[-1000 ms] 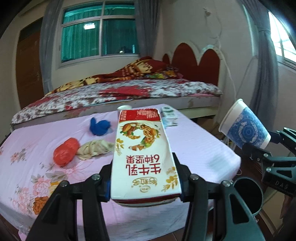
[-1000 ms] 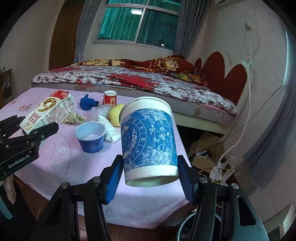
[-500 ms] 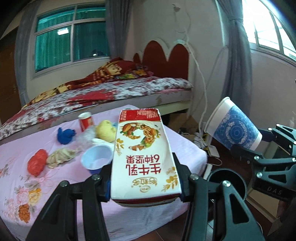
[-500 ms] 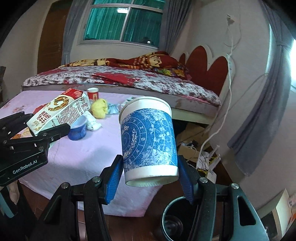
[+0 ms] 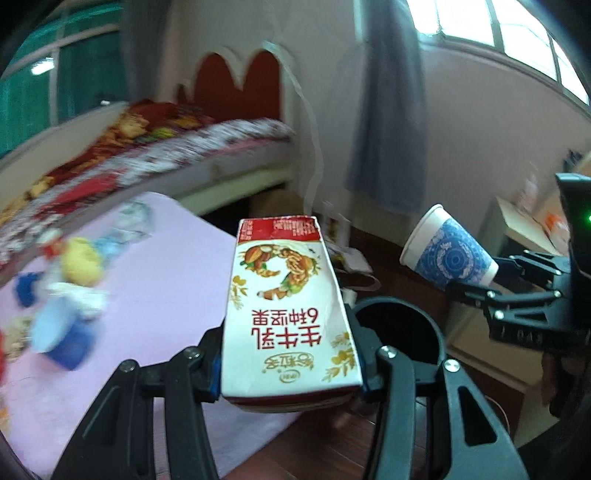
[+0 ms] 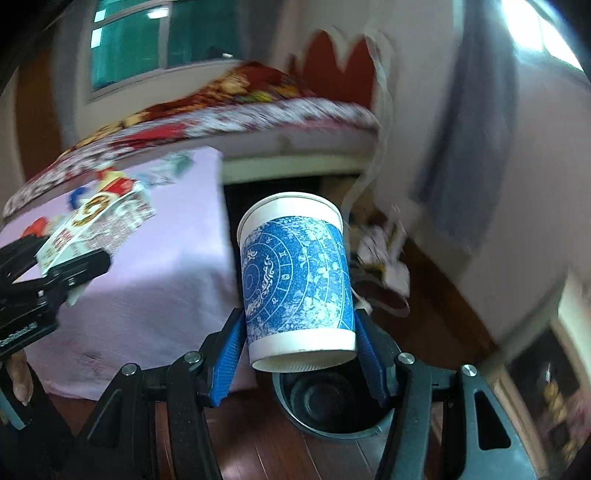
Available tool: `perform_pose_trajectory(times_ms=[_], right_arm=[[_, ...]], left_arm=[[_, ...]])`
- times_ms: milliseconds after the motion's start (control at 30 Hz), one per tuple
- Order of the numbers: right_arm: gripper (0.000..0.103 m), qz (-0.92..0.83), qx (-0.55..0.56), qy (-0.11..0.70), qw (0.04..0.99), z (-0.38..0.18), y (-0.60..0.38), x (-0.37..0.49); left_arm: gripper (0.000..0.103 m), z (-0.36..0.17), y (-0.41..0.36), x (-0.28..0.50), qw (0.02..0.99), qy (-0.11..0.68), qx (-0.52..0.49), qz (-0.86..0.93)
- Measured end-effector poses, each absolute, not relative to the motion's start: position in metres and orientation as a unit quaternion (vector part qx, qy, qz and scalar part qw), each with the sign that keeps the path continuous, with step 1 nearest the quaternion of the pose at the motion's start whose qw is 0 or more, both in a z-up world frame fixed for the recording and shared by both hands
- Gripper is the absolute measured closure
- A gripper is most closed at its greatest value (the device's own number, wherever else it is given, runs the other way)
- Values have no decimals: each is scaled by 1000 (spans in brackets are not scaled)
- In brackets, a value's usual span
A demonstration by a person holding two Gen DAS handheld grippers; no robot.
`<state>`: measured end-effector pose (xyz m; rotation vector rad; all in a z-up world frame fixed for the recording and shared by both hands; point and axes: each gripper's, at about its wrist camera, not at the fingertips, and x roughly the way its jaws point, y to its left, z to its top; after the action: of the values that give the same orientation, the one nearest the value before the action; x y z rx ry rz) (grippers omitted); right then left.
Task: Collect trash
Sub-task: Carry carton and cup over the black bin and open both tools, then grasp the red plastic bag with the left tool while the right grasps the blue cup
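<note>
My left claw (image 5: 291, 373) is clamped on the red-and-white printed milk carton (image 5: 290, 310), the pink-clothed table (image 5: 155, 295) lying off its left side. Just beyond its right finger sits the round black trash bin (image 5: 399, 332). My right claw (image 6: 301, 356) grips the blue-patterned white paper cup (image 6: 295, 280), directly above that bin (image 6: 325, 406).

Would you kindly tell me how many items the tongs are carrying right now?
2: a white-and-red milk carton in the left tongs, and a blue-patterned paper cup in the right tongs, above the dark bin.

Window (image 5: 498, 22) glare upper right; motion-blurred background, dark fisheye corners
</note>
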<state>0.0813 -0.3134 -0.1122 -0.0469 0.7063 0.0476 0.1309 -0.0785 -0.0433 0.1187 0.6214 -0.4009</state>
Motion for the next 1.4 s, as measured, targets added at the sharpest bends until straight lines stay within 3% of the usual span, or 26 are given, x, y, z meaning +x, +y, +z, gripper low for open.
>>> perform_pose_trajectory(times_ms=[267, 600, 667, 733, 900, 1400], right_arm=[[43, 16, -17, 421, 907, -184, -372, 89], [40, 71, -49, 498, 863, -253, -394, 137], [5, 53, -57, 508, 858, -266, -399, 142], [0, 43, -37, 515, 855, -270, -411, 143], [0, 16, -26, 510, 860, -256, -423, 132], [0, -38, -14, 453, 891, -141, -380, 93]], left_arm=[[51, -109, -159, 161, 870, 391, 70, -291], [47, -174, -204, 201, 799, 481, 95, -349], [11, -180, -204, 209, 800, 494, 90, -330], [5, -177, -200, 206, 810, 486, 79, -319], [2, -149, -189, 184, 843, 448, 113, -275], [1, -55, -120, 138, 905, 367, 99, -190]])
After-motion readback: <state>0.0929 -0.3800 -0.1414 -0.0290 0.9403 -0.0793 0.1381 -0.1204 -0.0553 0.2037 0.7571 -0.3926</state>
